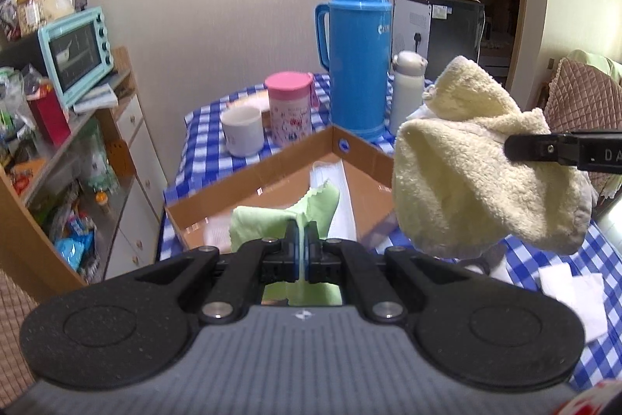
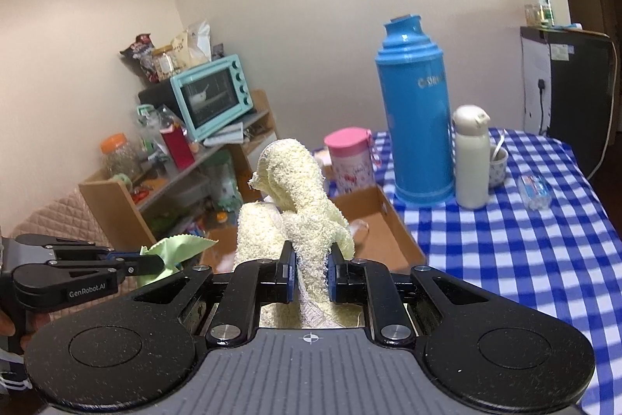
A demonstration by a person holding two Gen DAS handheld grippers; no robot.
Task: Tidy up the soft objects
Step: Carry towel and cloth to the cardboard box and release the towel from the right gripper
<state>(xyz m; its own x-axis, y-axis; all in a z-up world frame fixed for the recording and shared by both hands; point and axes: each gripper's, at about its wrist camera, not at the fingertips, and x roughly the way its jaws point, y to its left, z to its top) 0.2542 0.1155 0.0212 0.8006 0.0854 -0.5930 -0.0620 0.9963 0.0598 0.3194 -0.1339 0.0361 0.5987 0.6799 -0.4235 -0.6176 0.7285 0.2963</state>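
Observation:
My left gripper point(image 1: 301, 240) is shut on a thin green cloth point(image 1: 272, 216) that hangs above the open cardboard box point(image 1: 248, 177). From the right wrist view that same left gripper point(image 2: 155, 264) comes in at the left, the green cloth point(image 2: 175, 247) sticking out of its tips. My right gripper point(image 2: 310, 271) is shut on a fluffy pale yellow towel point(image 2: 295, 197), bunched and standing up between the pads. In the left wrist view the yellow towel point(image 1: 474, 177) hangs at the right, pinched by the right gripper point(image 1: 517, 146). A white sheet point(image 1: 334, 177) lies inside the box.
On the blue checked tablecloth point(image 2: 525, 259) stand a blue thermos point(image 2: 418, 111), a white flask point(image 2: 471, 158), a pink-lidded cup point(image 2: 350, 158), a small bowl point(image 2: 497, 162) and a white mug point(image 1: 243, 131). White tissues point(image 1: 575, 294) lie at the right. A cluttered shelf with a teal oven point(image 2: 212, 96) stands left.

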